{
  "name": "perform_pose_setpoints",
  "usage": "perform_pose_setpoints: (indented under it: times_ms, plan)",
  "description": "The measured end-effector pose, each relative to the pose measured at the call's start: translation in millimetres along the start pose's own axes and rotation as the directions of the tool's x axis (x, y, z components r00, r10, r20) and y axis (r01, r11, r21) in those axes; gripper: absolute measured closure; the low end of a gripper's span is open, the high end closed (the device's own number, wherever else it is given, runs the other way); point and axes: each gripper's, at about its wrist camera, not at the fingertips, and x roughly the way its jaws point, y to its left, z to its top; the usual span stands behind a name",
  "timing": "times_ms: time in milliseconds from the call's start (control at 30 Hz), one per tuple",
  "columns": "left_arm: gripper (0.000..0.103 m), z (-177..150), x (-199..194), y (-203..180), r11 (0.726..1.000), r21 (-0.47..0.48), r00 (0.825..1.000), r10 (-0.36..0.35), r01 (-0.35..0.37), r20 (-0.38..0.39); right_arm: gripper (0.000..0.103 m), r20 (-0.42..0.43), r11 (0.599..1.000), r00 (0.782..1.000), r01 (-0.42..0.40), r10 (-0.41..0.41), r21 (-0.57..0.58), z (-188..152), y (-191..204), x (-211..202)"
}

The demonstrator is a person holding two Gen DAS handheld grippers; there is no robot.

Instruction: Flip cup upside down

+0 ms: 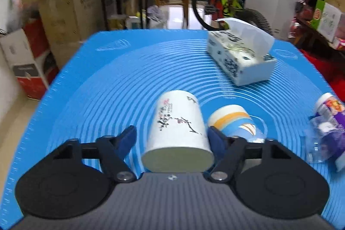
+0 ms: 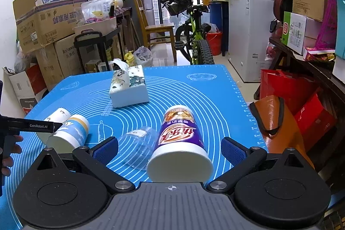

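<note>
Left wrist view shows the left gripper [image 1: 172,139] spread wide around the plum-blossom paper cup [image 1: 177,128] on the blue mat [image 1: 107,79], apparently approaching to grasp, so closing on it likely comes next, while the right gripper [image 2: 170,149] gapes around the purple cup [image 2: 180,141].

Taking the tissue box [image 2: 129,87] as landmark: bare blue mat [image 2: 204,96] lies open to its right and behind it, up to the worktop's far edge. In front of it, four things crowd the near mat: the blossom-painted cup [image 1: 177,126], the striped cup [image 1: 234,122] just beside it, a clear plastic cup [image 2: 140,148], and the purple cup [image 2: 180,139].
</note>
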Motion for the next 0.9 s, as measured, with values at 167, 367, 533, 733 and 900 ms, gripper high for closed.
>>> perform_pose_setpoints:
  times_ms: [167,367,533,733,900]
  plan:
    - [0.046,0,-6,-4,1.000,-0.007,1.000,0.029,-0.029,-0.009,0.002,-0.008,1.000,1.000,0.007,-0.007,-0.001,-3,0,-2]
    - [0.046,-5,-34,-5,0.999,-0.038,1.000,0.014,-0.014,-0.007,0.002,-0.011,1.000,1.000,0.011,-0.012,-0.007,-5,1,-13]
    - [0.046,-27,-76,-17,0.999,-0.025,0.999,-0.038,0.039,0.011,0.002,-0.006,1.000,1.000,0.003,-0.003,-0.019,-10,5,-30]
    - [0.046,-61,-110,-37,0.994,-0.020,0.994,-0.106,0.106,-0.010,0.002,-0.039,1.000,0.999,-0.012,0.012,-0.018,-22,10,-42]
    - [0.046,-78,-120,-52,0.986,-0.053,0.987,-0.157,0.156,-0.019,0.002,-0.060,1.000,0.998,-0.016,0.015,-0.017,-34,10,-50]
